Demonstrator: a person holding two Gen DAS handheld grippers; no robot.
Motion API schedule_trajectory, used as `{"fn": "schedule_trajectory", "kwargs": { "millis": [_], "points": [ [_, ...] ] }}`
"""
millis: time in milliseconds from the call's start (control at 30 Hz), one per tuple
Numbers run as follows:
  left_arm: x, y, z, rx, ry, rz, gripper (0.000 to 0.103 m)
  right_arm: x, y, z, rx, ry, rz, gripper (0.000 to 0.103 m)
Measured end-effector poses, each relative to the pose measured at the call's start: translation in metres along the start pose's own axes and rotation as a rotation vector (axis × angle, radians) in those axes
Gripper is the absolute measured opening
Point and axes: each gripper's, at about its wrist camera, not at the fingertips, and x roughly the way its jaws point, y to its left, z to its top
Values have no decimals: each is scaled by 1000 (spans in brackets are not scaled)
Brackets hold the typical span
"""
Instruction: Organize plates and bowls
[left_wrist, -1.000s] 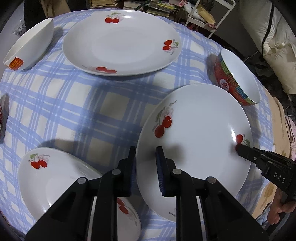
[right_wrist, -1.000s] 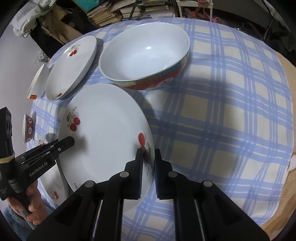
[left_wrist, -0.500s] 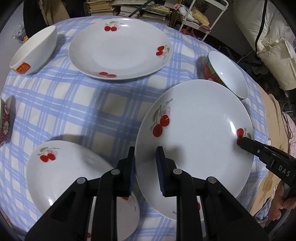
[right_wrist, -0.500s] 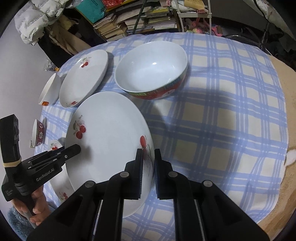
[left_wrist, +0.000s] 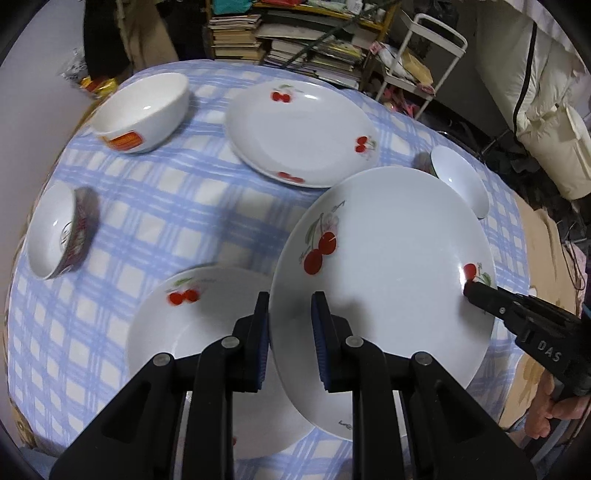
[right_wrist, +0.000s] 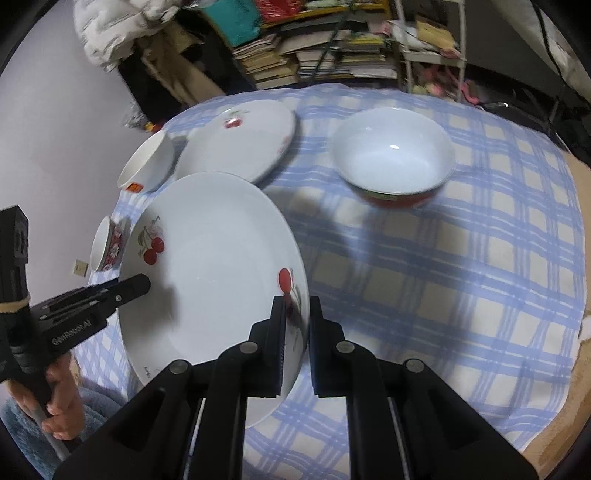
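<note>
A white plate with red cherries (left_wrist: 384, 273) hangs tilted above the table, held from both sides. My left gripper (left_wrist: 290, 299) is shut on its near left rim. My right gripper (right_wrist: 295, 302) is shut on the opposite rim, next to a cherry print. Each gripper shows in the other's view, the left one (right_wrist: 140, 286) and the right one (left_wrist: 472, 291). A second cherry plate (left_wrist: 207, 332) lies on the cloth partly under the held plate. A third cherry plate (left_wrist: 299, 133) lies at the far side of the table.
On the blue checked tablecloth (left_wrist: 177, 206) stand a white bowl with an orange label (left_wrist: 144, 110), a small red-patterned bowl (left_wrist: 62, 232) at the left and a large red-sided bowl (right_wrist: 395, 158). Stacks of books (left_wrist: 295, 40) and a white rack (left_wrist: 424, 55) stand beyond the table.
Both grippers have lifted the cherry plate off the cloth and carried it left, so that it now overlaps the near left plate. The table looks farther away.
</note>
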Motion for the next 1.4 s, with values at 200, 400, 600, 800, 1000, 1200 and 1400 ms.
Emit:
{"fn": "schedule_trajectory", "kwargs": {
  "millis": [200,400,600,800,1000,1200,1400],
  "points": [
    [-25,20,-11,-14,-27,28,21,1,27,-5,-38,-18,36,13],
    [-35,43,-24,-47,-37,42,21,8,50,-12,-65,-20,75,12],
    [-24,62,-40,-103,-18,34,21,12,71,-22,-108,-37,30,13],
    [-17,77,-56,-130,-12,30,21,23,83,-31,-146,-8,14,13],
    [-6,88,-73,-142,-16,99,21,45,96,-34,-162,26,17,13],
    [7,106,-79,-199,26,99,21,68,106,-35,-215,39,22,14],
    [10,110,-79,-211,33,94,21,82,109,-36,-229,61,5,16]
  ]
}}
